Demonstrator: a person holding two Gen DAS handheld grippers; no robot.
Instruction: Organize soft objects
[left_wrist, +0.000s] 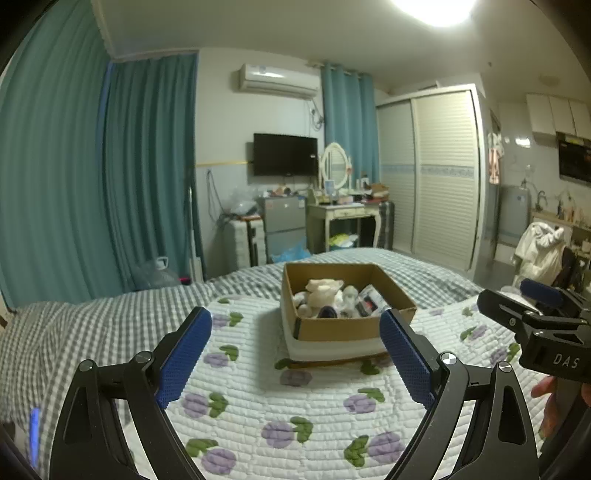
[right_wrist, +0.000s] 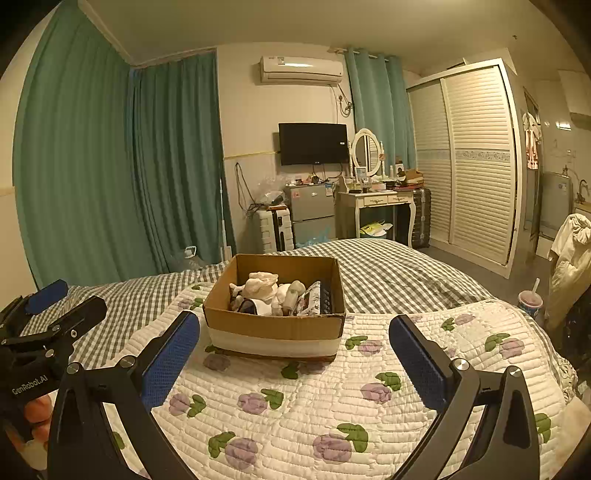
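On the white quilted bedspread with purple flowers (right_wrist: 295, 406), ahead of and between both sets of jaws: open brown cardboard box (right_wrist: 273, 325) holding cream plush toy (right_wrist: 260, 284) amid other soft items. Left gripper (left_wrist: 295, 325) and right gripper (right_wrist: 294, 328) both spread wide, empty, clear of the box. Lower box contents hidden by the walls; remaining items too jumbled to identify.

A home bedroom: bed (right_wrist: 388, 273), wardrobe (right_wrist: 476, 162), vanity table (right_wrist: 376, 201) (television (right_wrist: 313, 143) opposite).
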